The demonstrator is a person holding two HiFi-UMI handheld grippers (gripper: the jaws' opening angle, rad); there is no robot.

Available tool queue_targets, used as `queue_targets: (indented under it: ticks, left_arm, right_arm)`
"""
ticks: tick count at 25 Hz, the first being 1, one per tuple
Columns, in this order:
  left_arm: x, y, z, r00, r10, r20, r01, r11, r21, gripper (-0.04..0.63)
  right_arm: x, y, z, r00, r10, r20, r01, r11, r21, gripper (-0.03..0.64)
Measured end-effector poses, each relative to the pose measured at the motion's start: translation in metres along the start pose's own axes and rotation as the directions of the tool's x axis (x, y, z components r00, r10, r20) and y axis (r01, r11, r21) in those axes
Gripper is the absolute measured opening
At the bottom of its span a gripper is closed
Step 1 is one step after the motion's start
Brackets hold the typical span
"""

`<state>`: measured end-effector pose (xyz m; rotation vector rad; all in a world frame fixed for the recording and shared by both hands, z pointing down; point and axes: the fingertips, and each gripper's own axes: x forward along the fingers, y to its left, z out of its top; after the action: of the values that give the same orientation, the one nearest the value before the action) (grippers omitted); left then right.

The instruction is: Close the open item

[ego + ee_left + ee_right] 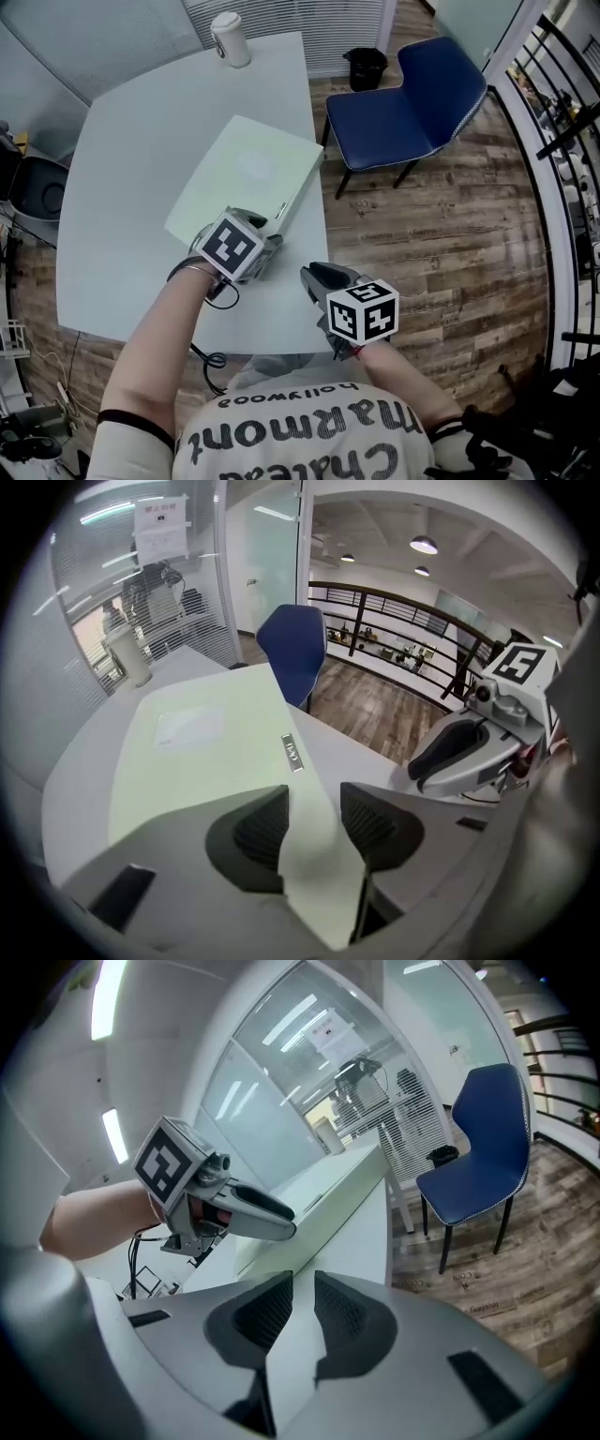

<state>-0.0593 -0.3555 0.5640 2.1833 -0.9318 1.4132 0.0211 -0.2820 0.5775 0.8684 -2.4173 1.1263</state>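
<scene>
Head view: one laptop point(246, 178), one cup point(230, 39), one chair point(427, 94), one bin point(366, 66), two grippers. Laptop lies lid-down on the table point(131, 159), by its chair-side edge. Left gripper point(270, 228) sits at the laptop's near corner.
Left gripper view: jaws spread, that corner between them.
Right gripper view: right gripper point(302, 1312) jaws slightly apart, empty, over the table's near edge, just short of the laptop.

Blue chair point(405, 112) on wood floor point(441, 253)
</scene>
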Motion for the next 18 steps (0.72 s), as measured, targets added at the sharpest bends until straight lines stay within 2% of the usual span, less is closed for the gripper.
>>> queue_targets:
  ticks: [2,5,9,10,11,13,15,16,17,18]
  left_arm:
    - [-0.001,0.004,-0.004,0.999,-0.004,-0.038,0.004,1.0,-0.015,0.204]
    - [0.0,-0.002,-0.009,0.992,-0.078,-0.098,0.072,0.996,-0.058,0.204]
    - [0.0,0.01,-0.002,0.992,0.0,-0.125,0.004,1.0,0.029,0.204]
    - [0.0,0.009,-0.002,0.994,-0.017,-0.111,0.02,1.0,0.024,0.204]
    - [0.0,0.003,-0.001,0.995,-0.064,-0.08,0.064,0.998,-0.007,0.204]
    - [-0.001,-0.007,0.002,0.989,-0.146,0.032,0.148,0.983,-0.109,0.202]
    - [-0.008,-0.001,0.009,0.976,-0.113,0.185,0.15,0.969,-0.197,0.199]
    - [-0.015,0.006,0.012,0.961,-0.07,0.266,0.134,0.964,-0.229,0.199]
    - [-0.026,0.012,0.014,0.937,-0.027,0.348,0.124,0.958,-0.259,0.199]
    - [-0.042,0.014,0.014,0.902,0.007,0.431,0.13,0.949,-0.288,0.199]
  right_arm:
    - [-0.002,-0.001,0.003,1.0,0.0,0.013,0.0,1.0,0.01,0.072]
    - [-0.005,-0.006,0.006,0.999,-0.012,0.034,0.011,1.0,0.026,0.072]
    - [-0.008,-0.013,0.012,0.998,-0.035,0.055,0.033,0.999,0.039,0.072]
    - [-0.01,-0.012,0.012,0.998,-0.034,0.057,0.032,0.999,0.035,0.072]
    - [-0.012,-0.011,0.013,0.998,-0.032,0.059,0.03,0.999,0.027,0.072]
    - [-0.019,-0.009,0.012,0.997,-0.033,0.065,0.033,0.999,0.008,0.072]
    - [-0.027,-0.007,0.013,0.996,-0.038,0.079,0.039,0.999,-0.002,0.072]
    - [-0.029,-0.004,0.014,0.995,-0.038,0.089,0.038,0.999,-0.004,0.072]
    - [-0.032,0.0,0.016,0.994,-0.034,0.1,0.035,0.999,-0.006,0.072]
    - [-0.034,0.007,0.017,0.993,-0.029,0.112,0.03,1.0,-0.007,0.072]
